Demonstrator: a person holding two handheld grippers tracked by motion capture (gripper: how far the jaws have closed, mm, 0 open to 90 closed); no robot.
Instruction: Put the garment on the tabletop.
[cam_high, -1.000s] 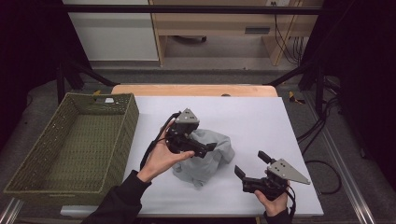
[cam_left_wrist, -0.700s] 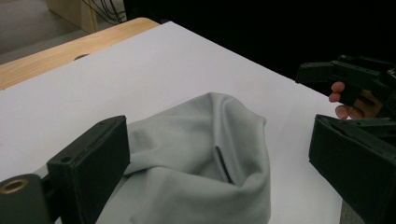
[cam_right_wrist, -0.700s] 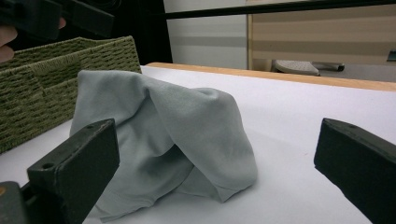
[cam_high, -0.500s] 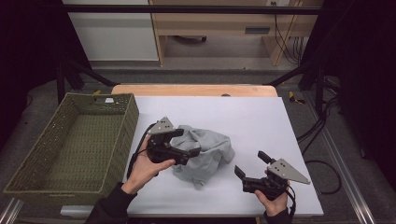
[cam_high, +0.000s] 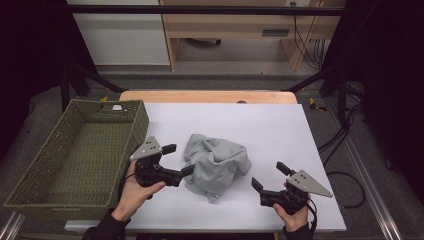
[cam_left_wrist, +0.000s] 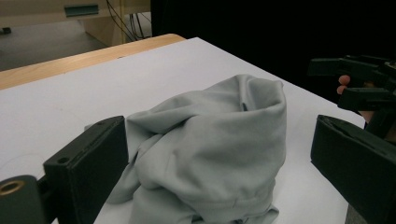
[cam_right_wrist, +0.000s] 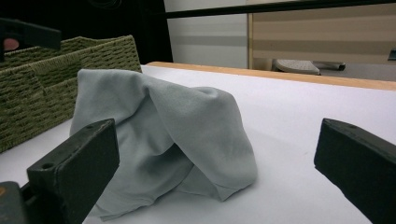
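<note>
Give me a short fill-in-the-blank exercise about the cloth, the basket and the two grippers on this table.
1. The crumpled grey cloth lies on the white table, between the two ____.
2. The woven basket stands at the table's ____ side in the high view.
3. The left gripper has its jaws ____, beside the cloth.
4. The right gripper holds ____.

Missing words: grippers; left; open; nothing

grey floor (cam_high: 225, 80), wooden furniture (cam_high: 240, 25), white panel (cam_high: 120, 32)
</note>
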